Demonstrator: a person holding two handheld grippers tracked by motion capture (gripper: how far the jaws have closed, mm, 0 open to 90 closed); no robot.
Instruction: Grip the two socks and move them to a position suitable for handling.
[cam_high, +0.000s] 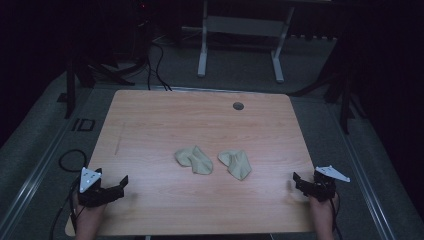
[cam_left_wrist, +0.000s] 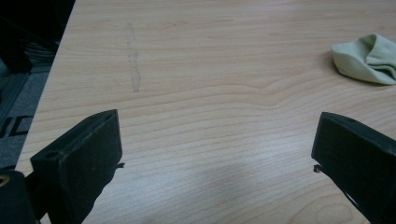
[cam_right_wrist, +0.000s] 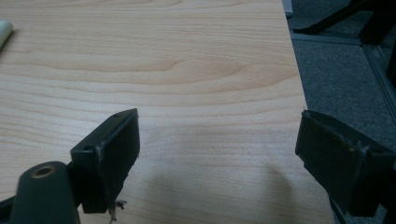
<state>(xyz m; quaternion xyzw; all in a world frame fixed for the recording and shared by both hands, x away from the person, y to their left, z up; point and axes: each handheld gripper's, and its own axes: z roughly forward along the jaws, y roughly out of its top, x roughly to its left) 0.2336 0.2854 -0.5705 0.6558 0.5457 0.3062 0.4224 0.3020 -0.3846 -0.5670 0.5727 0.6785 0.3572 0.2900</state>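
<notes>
Two pale beige socks lie crumpled in the middle of the wooden table (cam_high: 150, 125): the left sock (cam_high: 194, 160) and the right sock (cam_high: 236, 163), a small gap between them. My left gripper (cam_high: 120, 183) rests near the front left corner, open, with nothing between its jaws. In the left gripper view the left sock (cam_left_wrist: 369, 58) lies far ahead at the upper right. My right gripper (cam_high: 299, 181) sits at the front right edge, open and empty. In the right gripper view a sliver of the right sock (cam_right_wrist: 3, 31) touches the left border.
A small round grey grommet (cam_high: 238, 106) is set into the table's far side. A faint scuff mark (cam_left_wrist: 134, 65) runs along the wood at the left. White desk legs (cam_high: 202, 50) and black cables (cam_high: 155, 60) stand on the grey floor beyond the table.
</notes>
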